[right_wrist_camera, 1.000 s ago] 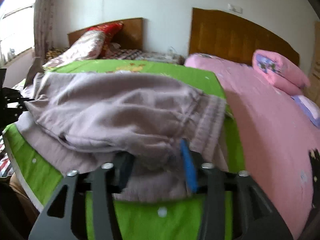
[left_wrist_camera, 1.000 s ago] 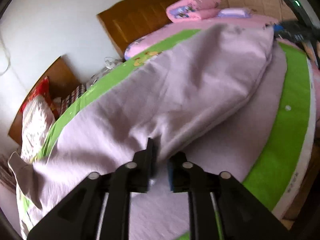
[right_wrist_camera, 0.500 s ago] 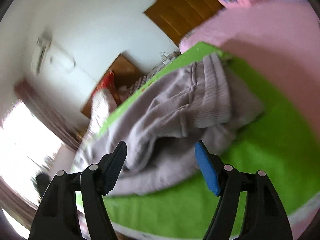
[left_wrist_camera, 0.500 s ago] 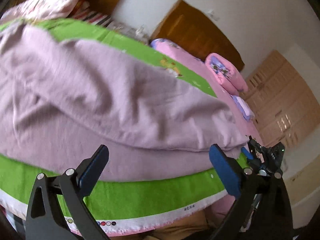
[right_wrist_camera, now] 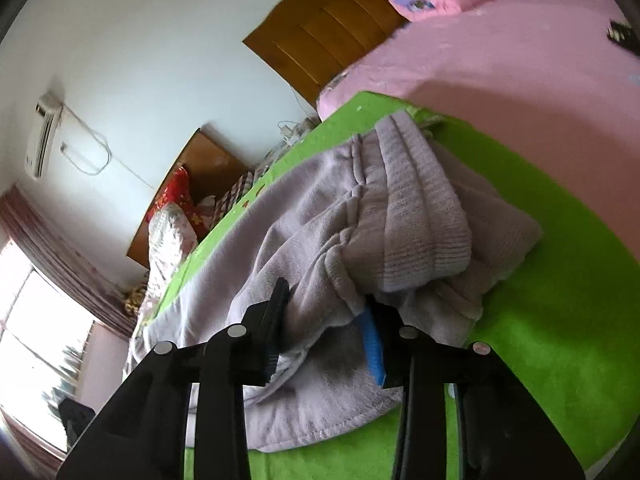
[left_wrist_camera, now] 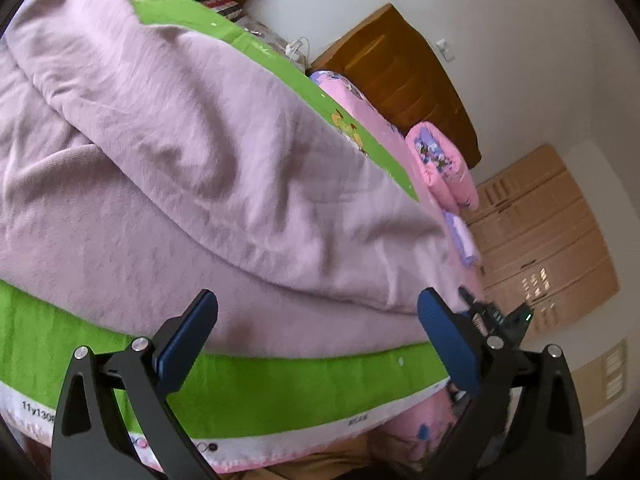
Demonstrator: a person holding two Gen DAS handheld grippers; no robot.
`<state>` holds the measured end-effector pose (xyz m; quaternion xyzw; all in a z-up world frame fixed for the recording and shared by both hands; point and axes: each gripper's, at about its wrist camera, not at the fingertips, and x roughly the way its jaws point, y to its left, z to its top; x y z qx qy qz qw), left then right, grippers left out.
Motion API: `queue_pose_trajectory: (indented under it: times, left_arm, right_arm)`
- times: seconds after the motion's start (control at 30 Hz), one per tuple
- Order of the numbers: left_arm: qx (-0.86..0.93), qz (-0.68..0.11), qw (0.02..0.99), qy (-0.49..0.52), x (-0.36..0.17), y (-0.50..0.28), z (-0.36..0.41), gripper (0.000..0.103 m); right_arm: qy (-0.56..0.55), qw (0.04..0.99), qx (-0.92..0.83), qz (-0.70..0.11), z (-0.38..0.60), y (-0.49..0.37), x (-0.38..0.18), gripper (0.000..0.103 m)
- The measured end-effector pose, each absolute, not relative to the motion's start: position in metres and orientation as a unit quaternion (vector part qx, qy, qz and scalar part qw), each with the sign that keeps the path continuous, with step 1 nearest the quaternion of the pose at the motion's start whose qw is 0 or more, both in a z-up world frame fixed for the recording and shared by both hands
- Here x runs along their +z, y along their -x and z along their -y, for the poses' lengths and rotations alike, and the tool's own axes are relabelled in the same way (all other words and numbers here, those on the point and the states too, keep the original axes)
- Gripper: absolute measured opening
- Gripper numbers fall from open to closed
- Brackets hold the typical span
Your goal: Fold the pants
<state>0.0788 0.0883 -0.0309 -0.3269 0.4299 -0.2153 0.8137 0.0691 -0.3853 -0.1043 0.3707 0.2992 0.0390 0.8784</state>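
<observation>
Left tool (left_wrist_camera: 316, 344) now wide off pants (left_wrist_camera: 200, 160); right tool (right_wrist_camera: 326, 320) closing onto fabric.

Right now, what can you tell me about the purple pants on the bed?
The pants are pale lilac and look soft and fleecy, with a ribbed waistband. They lie folded over, one layer on another, rumpled, on a green cover spread over the bed. The right gripper has just been closing, with a bunch of cloth near the waistband between its fingers. The left gripper is wide open, holding nothing, near the pants' front edge.
</observation>
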Motion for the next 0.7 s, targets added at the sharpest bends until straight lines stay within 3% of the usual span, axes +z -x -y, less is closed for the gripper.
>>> queue_pose_trajectory:
  times: [0.1,0.27,0.5,0.53,0.57,0.6,0.7]
  left_arm:
    - [-0.198,-0.438,0.797,0.365,-0.037,-0.091,-0.096,0.092]
    - [-0.144,-0.449,0.787,0.398,-0.047,-0.107,-0.108,0.067]
    - [-0.085,-0.446,0.786,0.42,-0.053,-0.115,-0.121,0.046]
    - [-0.078,-0.445,0.788,0.418,-0.053,-0.115,-0.121,0.039]
    - [-0.069,-0.442,0.793,0.414,-0.054,-0.115,-0.122,0.018]
    - [-0.06,-0.438,0.8,0.407,-0.055,-0.114,-0.123,0.008]
    - [-0.073,-0.417,0.806,0.414,-0.052,-0.111,-0.127,0.005]
  right_arm:
    - [-0.378,0.875,0.044,-0.298,0.389,-0.068,-0.11,0.035]
    - [-0.386,0.872,0.053,-0.296,0.395,-0.064,-0.116,0.035]
    - [-0.383,0.87,0.056,-0.306,0.397,-0.057,-0.12,0.036]
    - [-0.383,0.869,0.056,-0.308,0.397,-0.057,-0.12,0.036]
    - [-0.381,0.869,0.055,-0.311,0.397,-0.057,-0.12,0.036]
    - [-0.377,0.87,0.054,-0.312,0.396,-0.057,-0.119,0.036]
    - [-0.328,0.889,0.053,-0.314,0.39,-0.061,-0.106,0.03]
